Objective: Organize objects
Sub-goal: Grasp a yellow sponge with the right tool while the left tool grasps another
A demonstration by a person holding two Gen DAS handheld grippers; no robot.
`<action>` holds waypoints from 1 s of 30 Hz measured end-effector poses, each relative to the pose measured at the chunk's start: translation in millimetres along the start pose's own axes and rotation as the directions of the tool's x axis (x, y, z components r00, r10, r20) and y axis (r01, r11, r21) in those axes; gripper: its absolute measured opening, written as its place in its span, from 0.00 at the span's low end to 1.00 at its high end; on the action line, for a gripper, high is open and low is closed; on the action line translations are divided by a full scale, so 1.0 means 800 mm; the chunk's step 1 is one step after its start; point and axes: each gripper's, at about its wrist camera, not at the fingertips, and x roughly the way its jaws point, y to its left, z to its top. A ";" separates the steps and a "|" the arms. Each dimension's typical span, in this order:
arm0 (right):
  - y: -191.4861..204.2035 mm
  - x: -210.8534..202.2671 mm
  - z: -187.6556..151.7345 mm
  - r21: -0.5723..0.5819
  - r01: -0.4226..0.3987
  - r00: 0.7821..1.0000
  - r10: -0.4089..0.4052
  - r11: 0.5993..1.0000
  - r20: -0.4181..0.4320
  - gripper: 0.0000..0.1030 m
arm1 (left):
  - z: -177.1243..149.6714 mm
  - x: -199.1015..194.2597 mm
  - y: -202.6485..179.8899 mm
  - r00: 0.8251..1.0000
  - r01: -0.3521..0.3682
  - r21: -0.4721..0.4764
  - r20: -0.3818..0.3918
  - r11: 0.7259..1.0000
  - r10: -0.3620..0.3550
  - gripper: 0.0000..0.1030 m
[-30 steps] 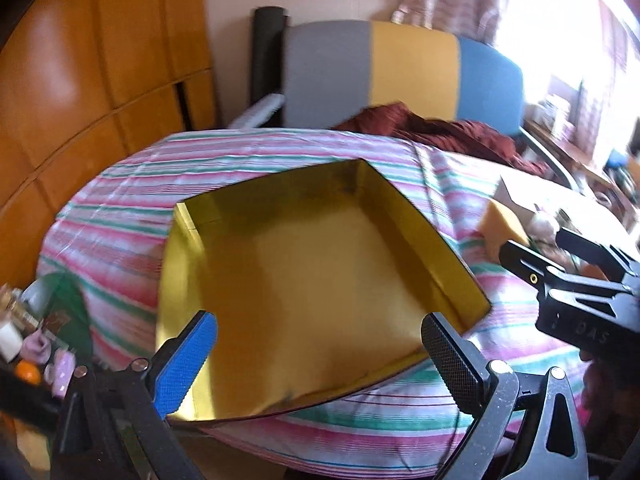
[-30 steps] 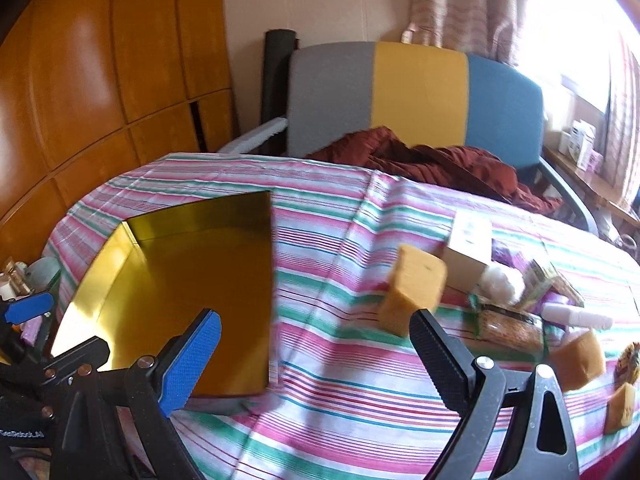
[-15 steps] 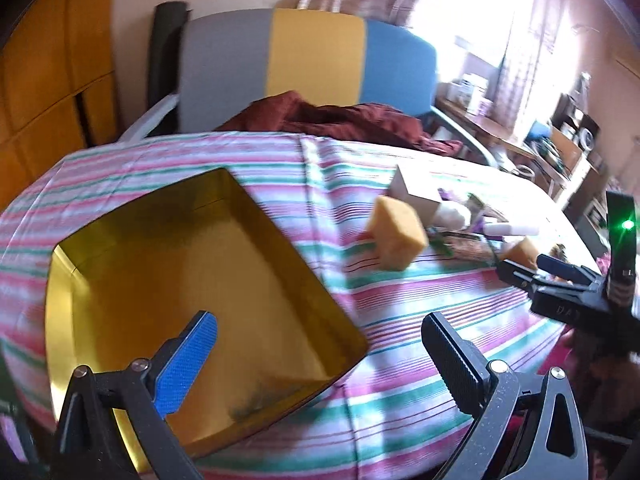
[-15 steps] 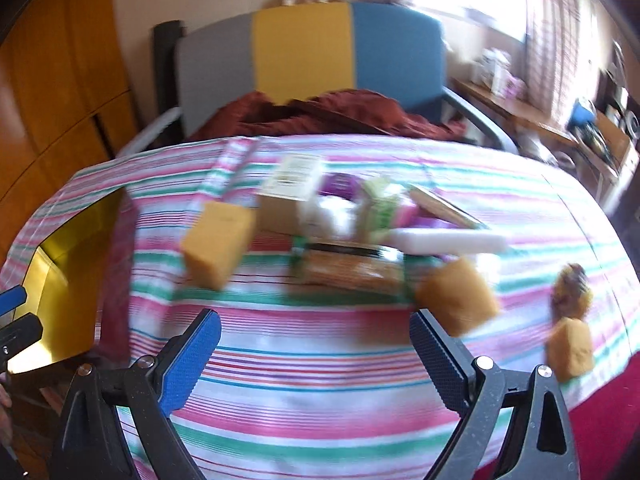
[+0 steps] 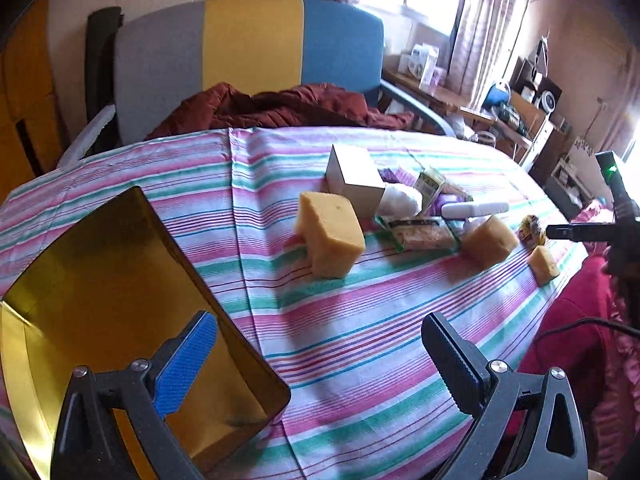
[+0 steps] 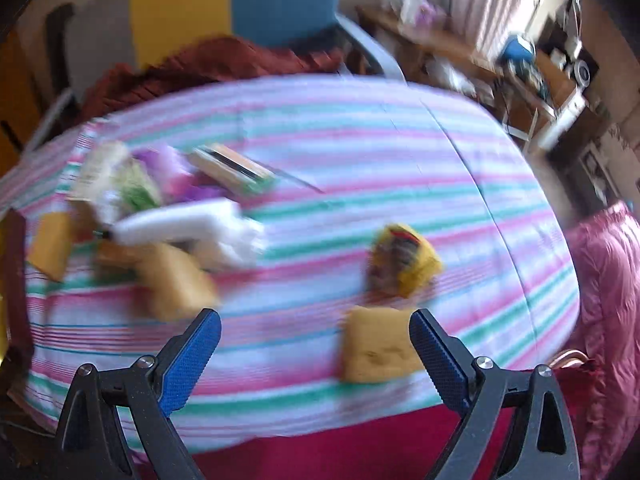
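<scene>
Gold tray (image 5: 100, 292) sits at the left end of the striped tablecloth (image 5: 360, 320), open side up and holding nothing that shows. Right of the tray stands a large yellow sponge block (image 5: 330, 238), with a grey-white carton (image 5: 354, 180) just behind it. Further right of the tray lie a white ball-like thing (image 5: 402, 200), a snack packet (image 5: 420, 234), a white tube (image 5: 474, 209), a second sponge block (image 5: 490, 242), a small yellow wrapper (image 5: 532, 230) and a small sponge piece (image 5: 544, 266) near the cloth's right edge.

Left gripper (image 5: 320, 364) hangs over the tray's right corner and the cloth, jaws spread wide, nothing between them. Right gripper (image 6: 316, 350) is likewise wide open and empty; its view is blurred, with a small sponge piece (image 6: 378, 344) just beside its right finger and the yellow wrapper (image 6: 404, 264) beyond.

Compared with a second ago, the left view has swung away from the tray, which then filled the middle, toward the clutter to its right. The right view has swung too: the tray has left it entirely.
</scene>
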 end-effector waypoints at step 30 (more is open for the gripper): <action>-0.048 0.060 -0.024 0.005 0.039 0.972 -0.036 0.999 -0.231 0.57 | 0.080 0.164 -0.018 0.974 -0.065 0.109 -0.210 0.992 0.086 0.56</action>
